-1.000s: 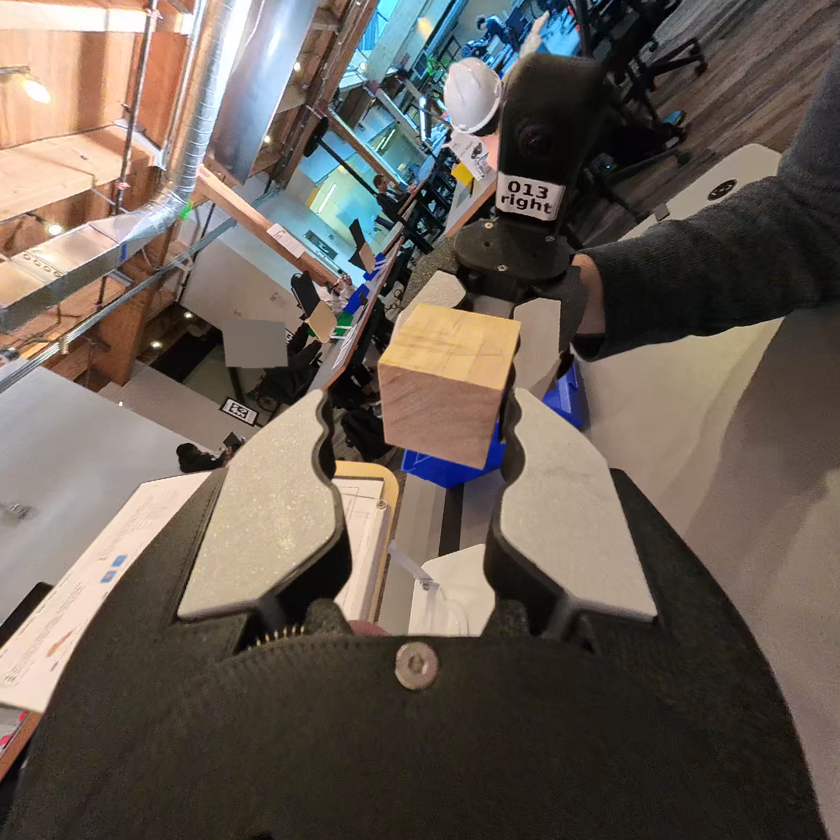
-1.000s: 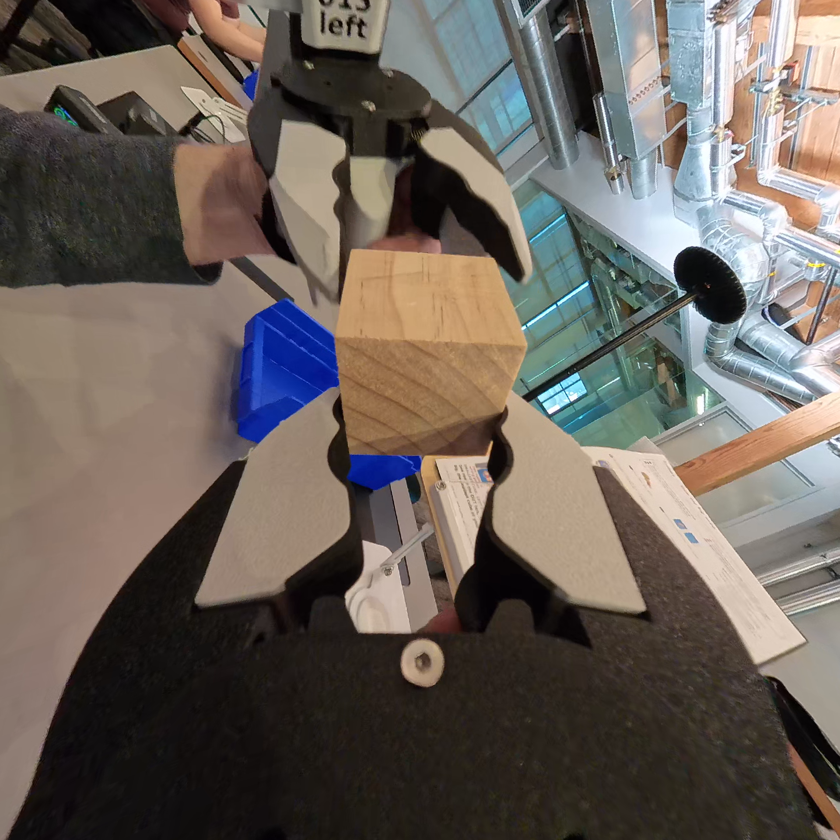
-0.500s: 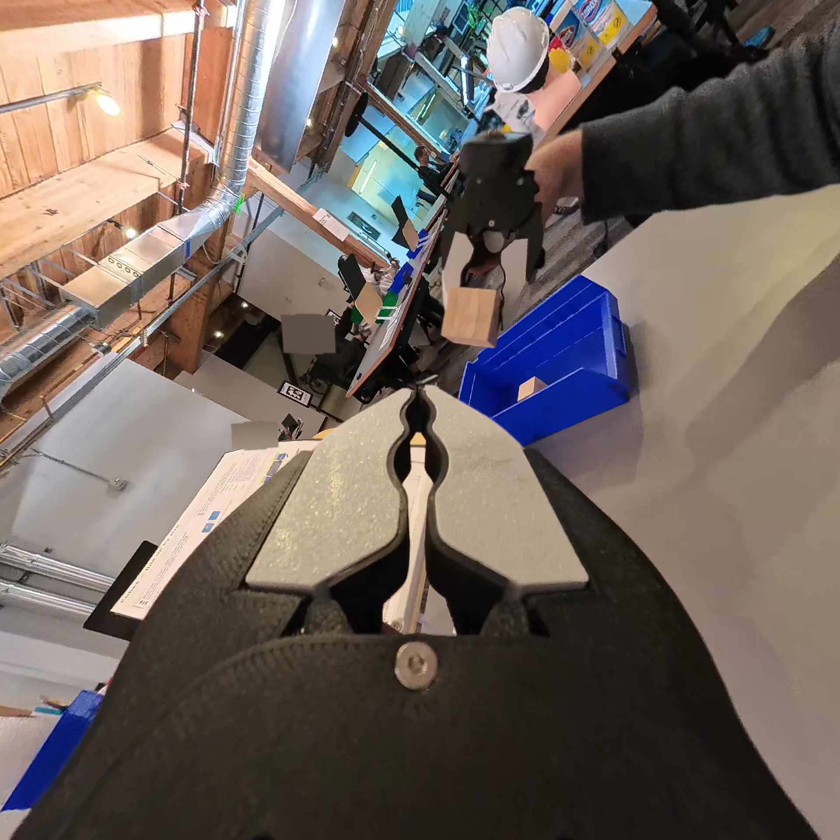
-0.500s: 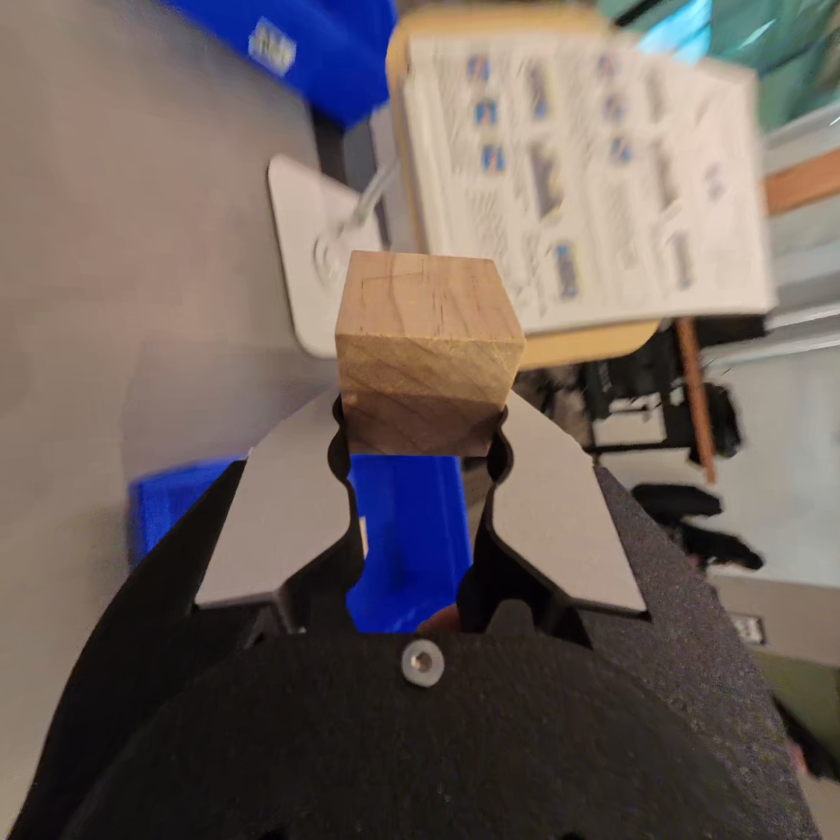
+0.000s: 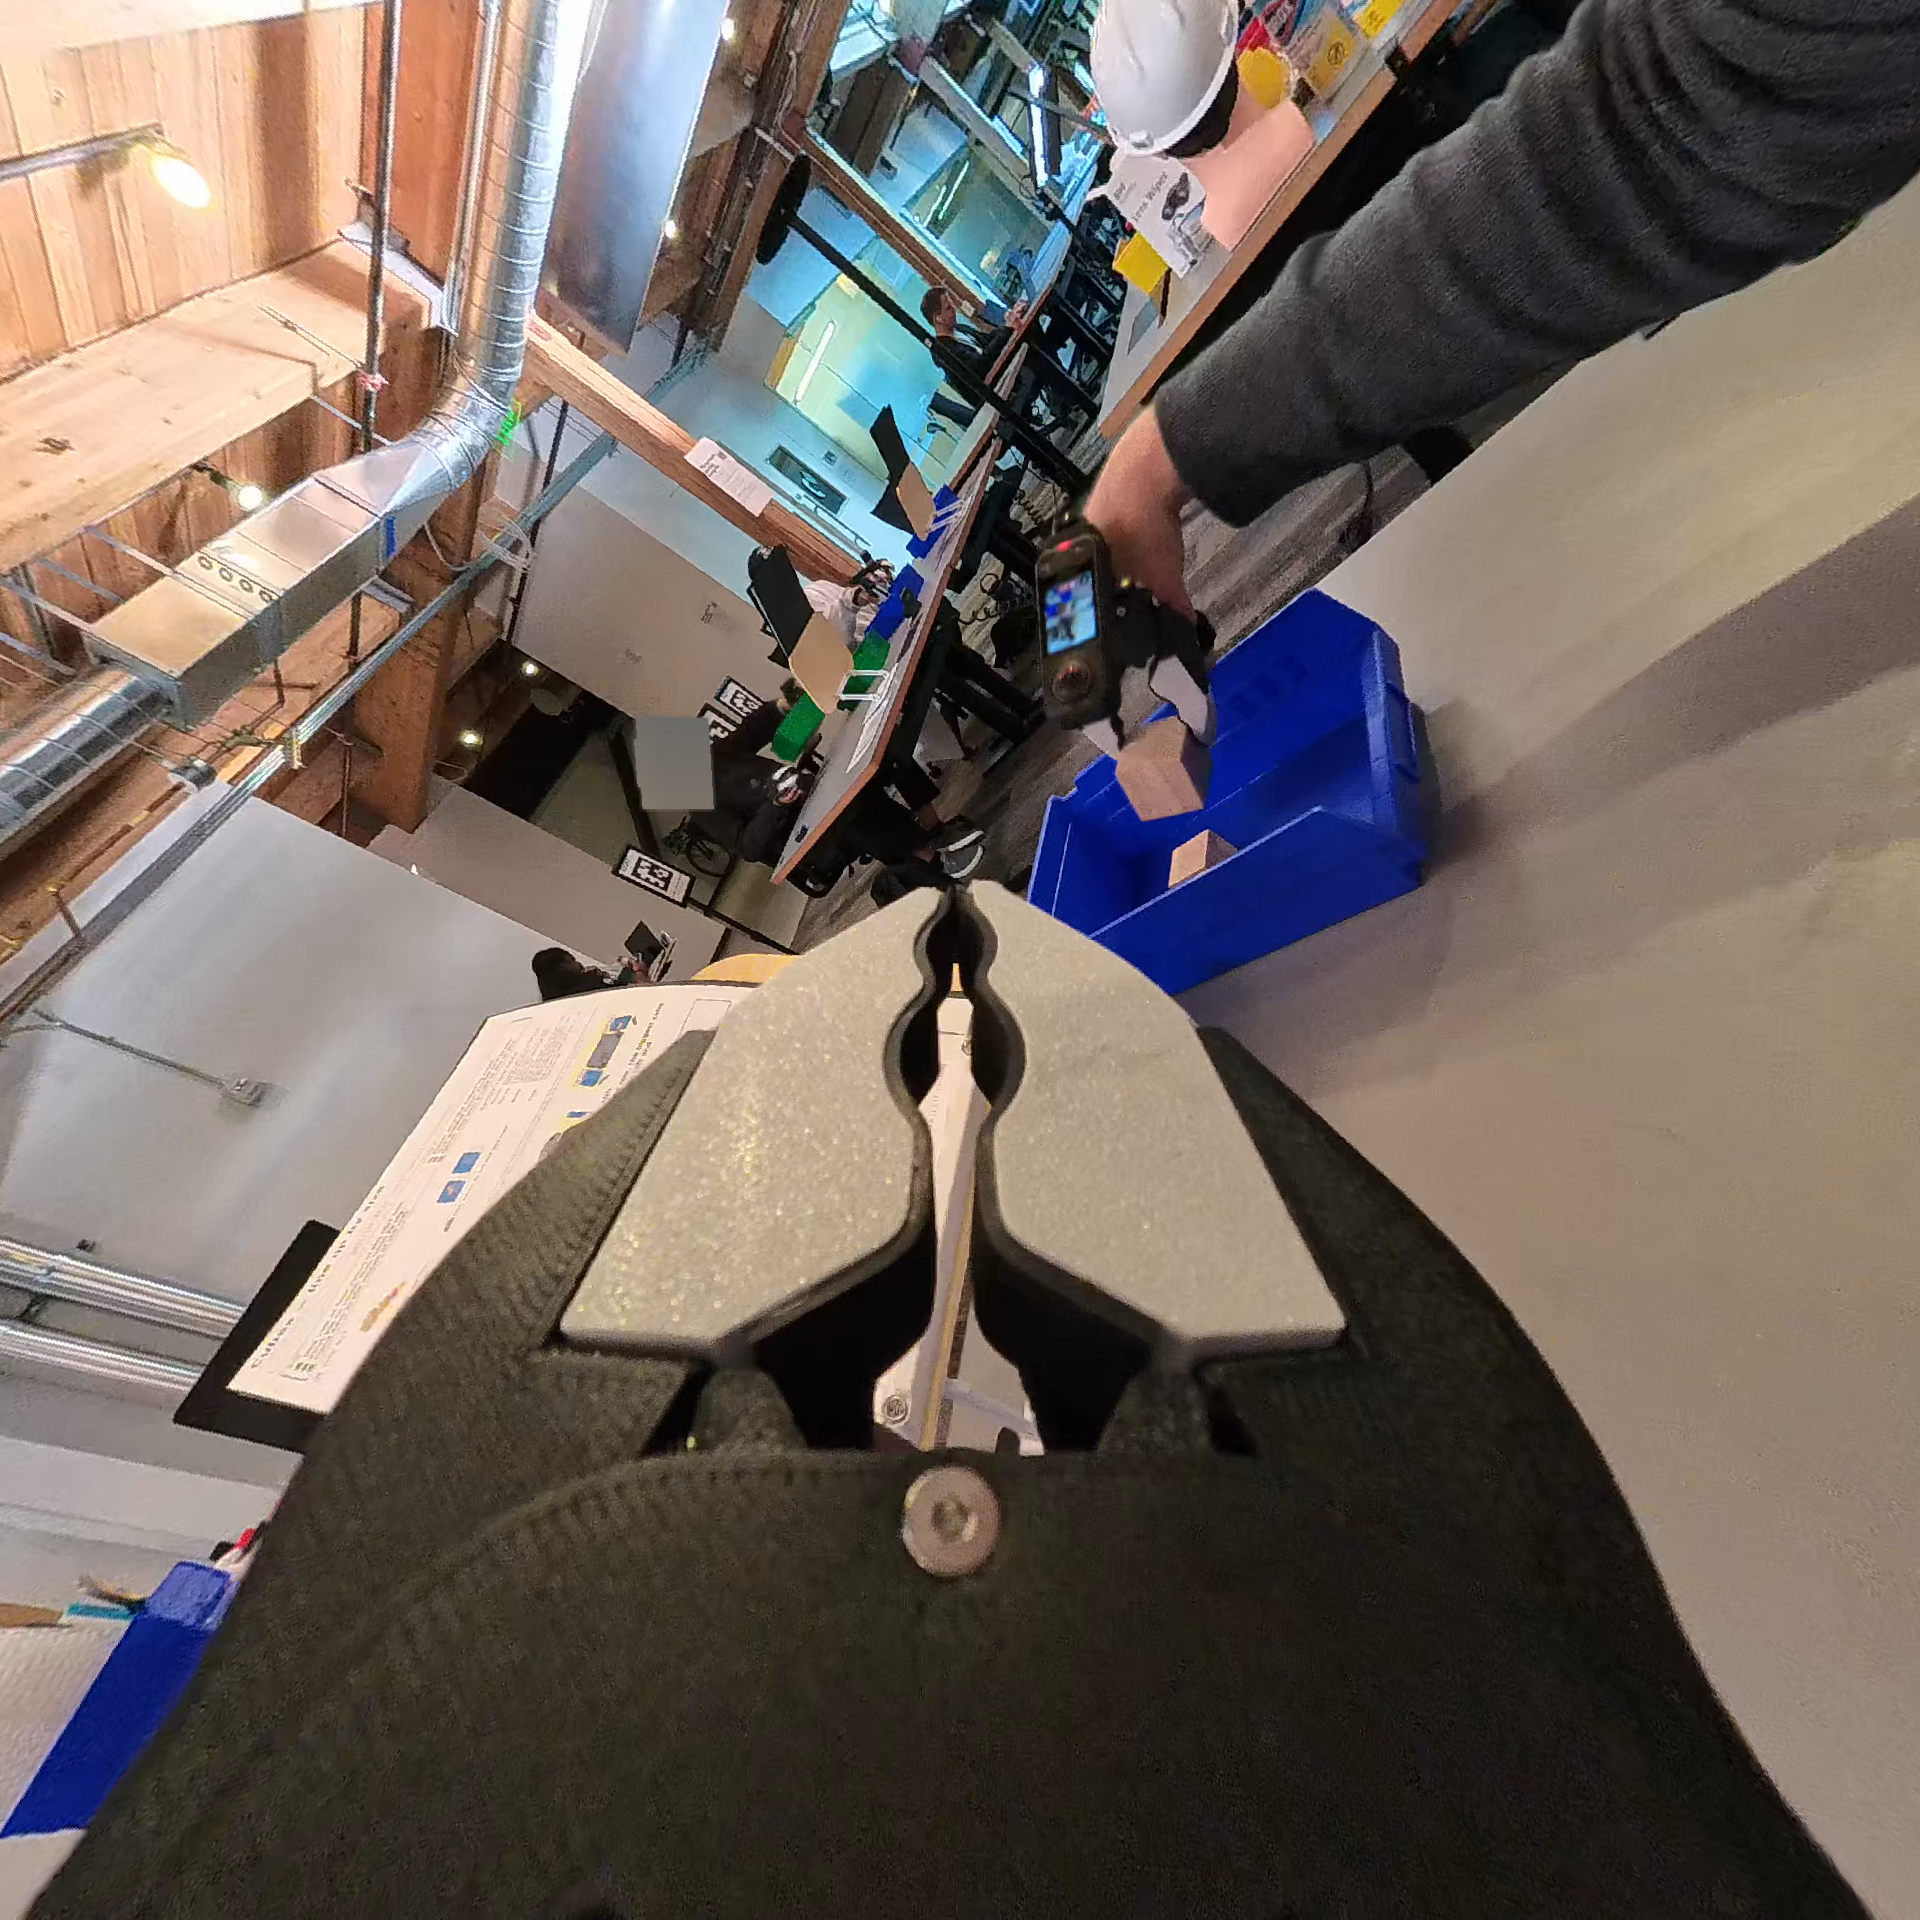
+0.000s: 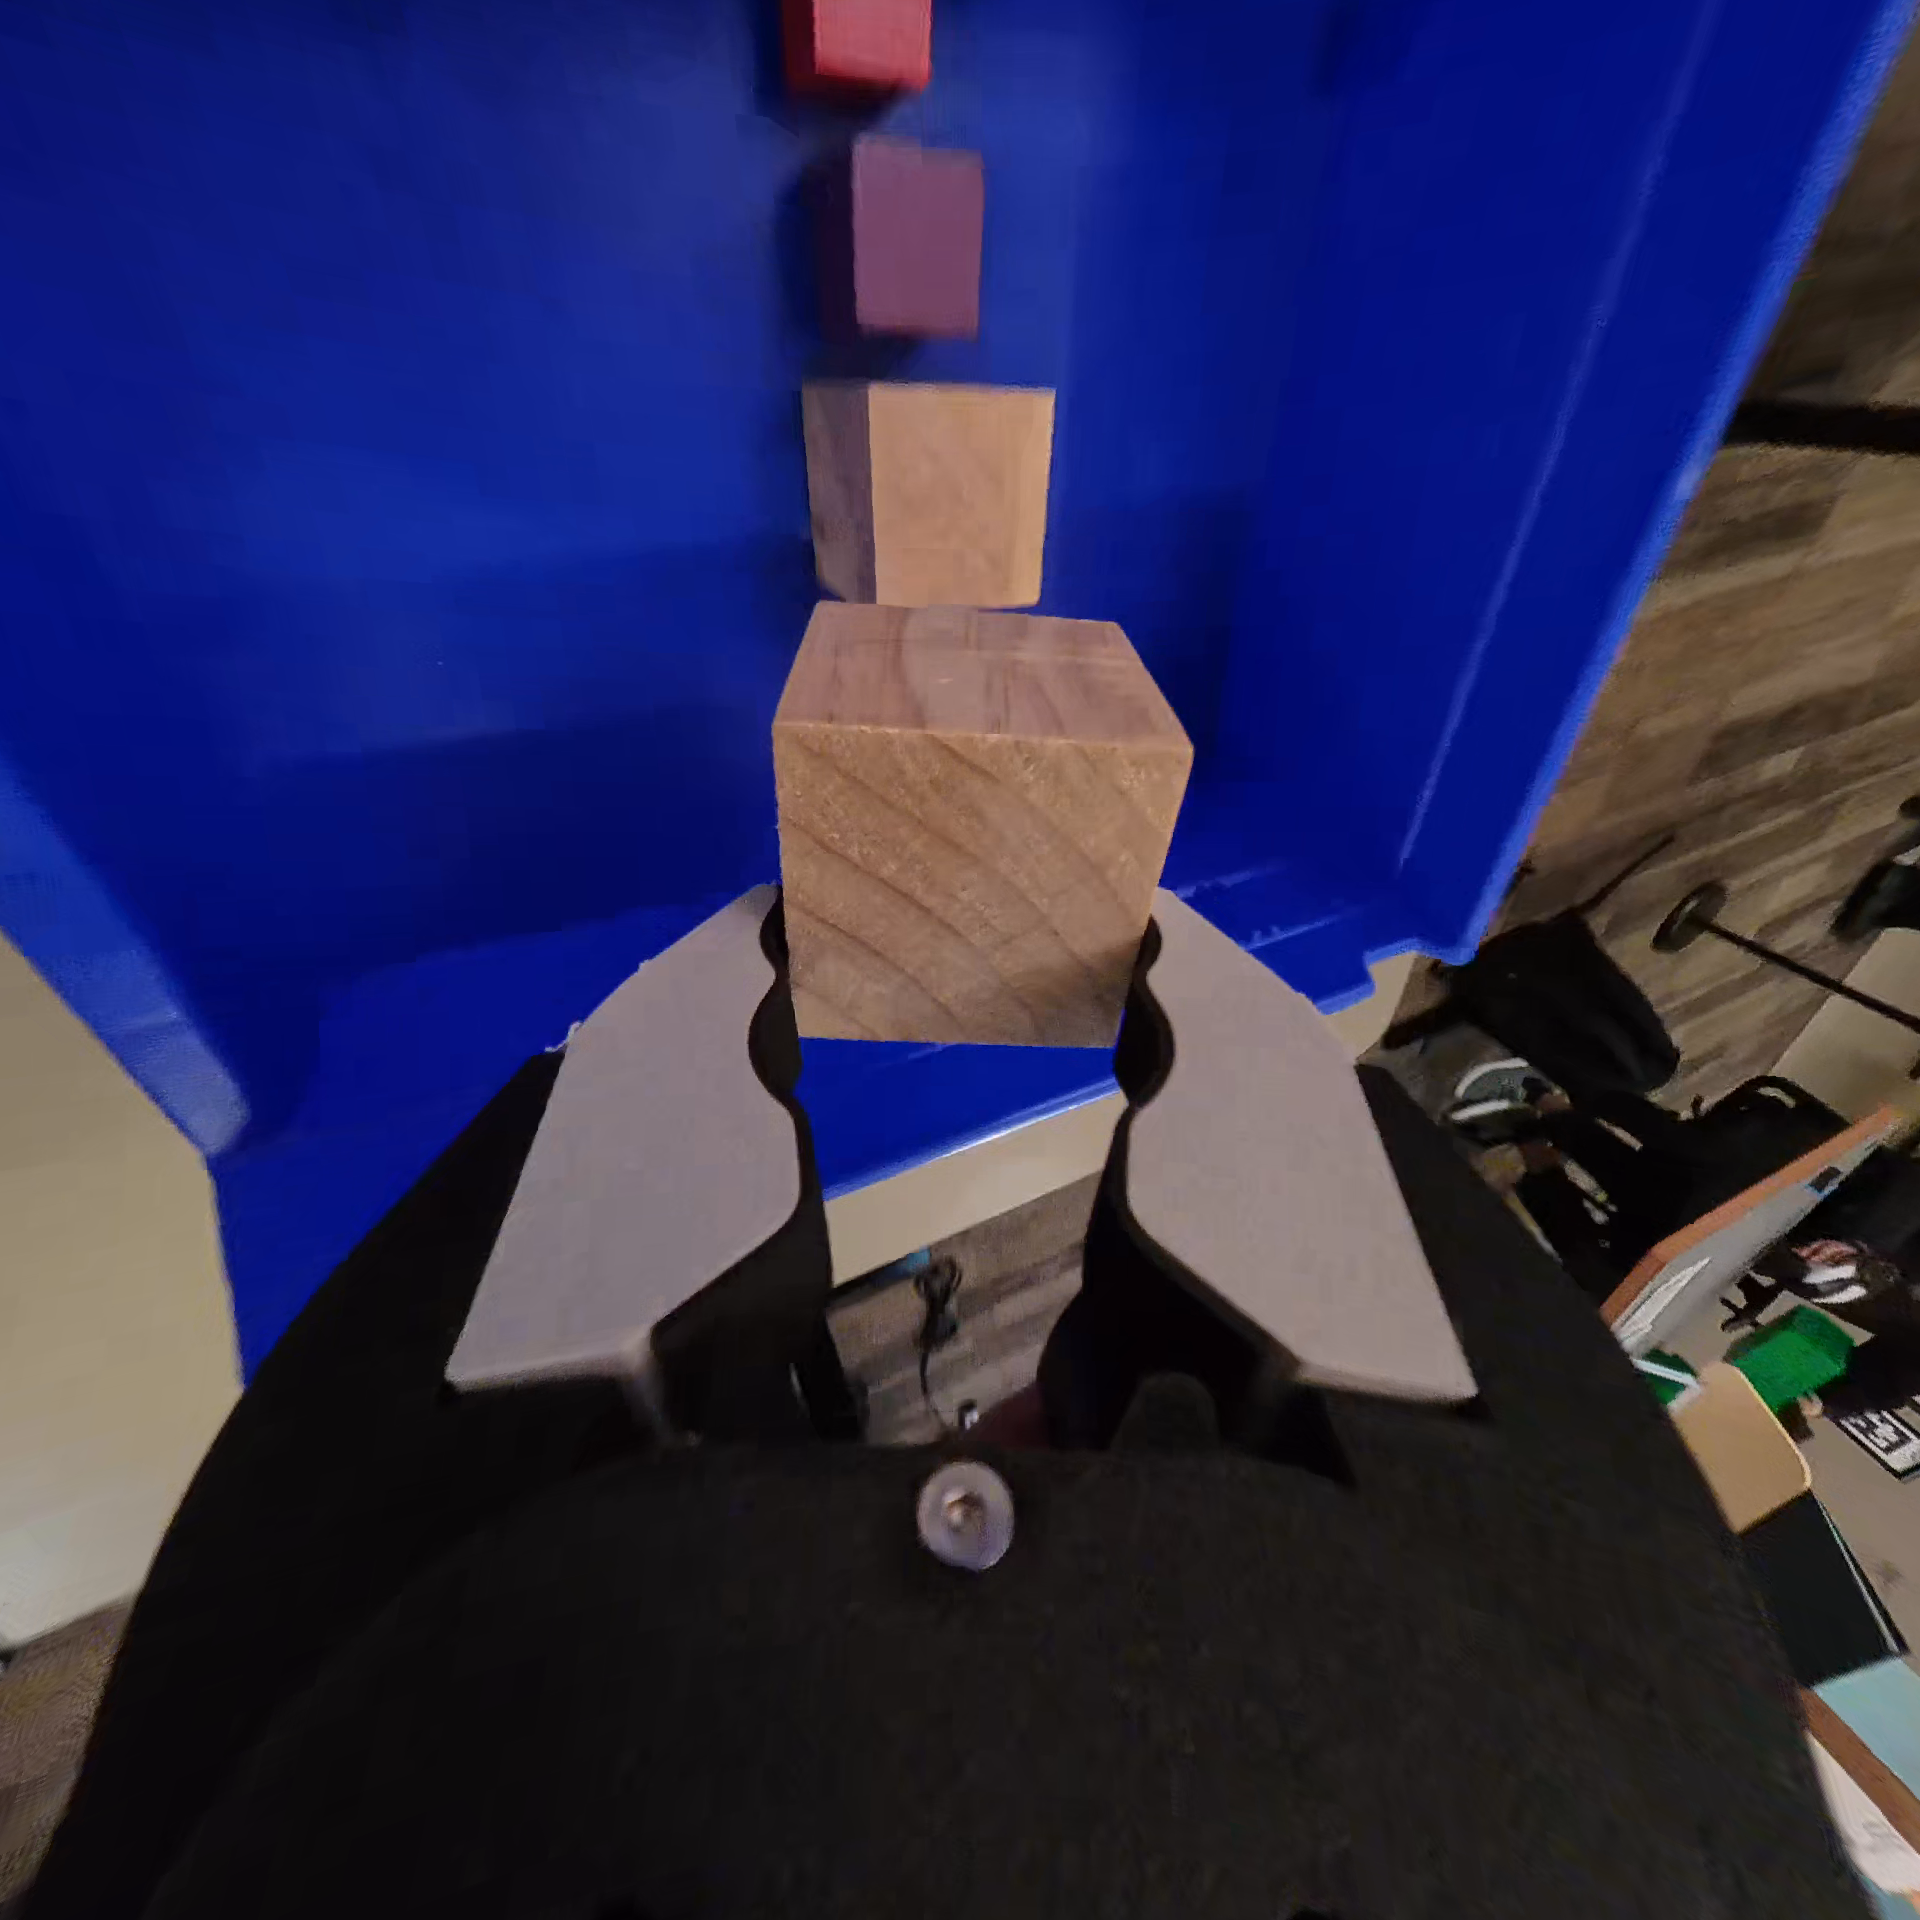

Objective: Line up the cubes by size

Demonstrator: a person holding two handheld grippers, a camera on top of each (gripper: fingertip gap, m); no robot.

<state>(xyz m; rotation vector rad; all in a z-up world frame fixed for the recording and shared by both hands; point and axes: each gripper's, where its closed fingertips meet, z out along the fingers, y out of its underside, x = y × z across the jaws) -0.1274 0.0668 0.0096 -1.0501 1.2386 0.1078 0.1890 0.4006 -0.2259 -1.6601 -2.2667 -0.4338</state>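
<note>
Right gripper (image 6: 961,925) clamps a large wooden cube (image 6: 977,842) over the blue bin (image 6: 416,520); red cube (image 6: 857,42) cropped, purple cube (image 6: 914,239) blurred. Left gripper (image 5: 956,904) closed, empty.

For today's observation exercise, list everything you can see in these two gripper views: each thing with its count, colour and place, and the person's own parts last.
Large wooden cube: one, light wood, clamped between the right gripper's pads, over the bin.
Smaller wooden cube: one, light wood, in the bin beyond the held one.
Purple cube: one, farther along the same row.
Red cube: one, at the row's far end, cut off by the frame.
Bin: one, blue, on the table.
Table: one, grey.
Printed sheet: one, white, left of the table.
Right gripper: holding the large cube.
Left gripper: shut, holding nothing.
Sleeve: grey, upper right.
</note>
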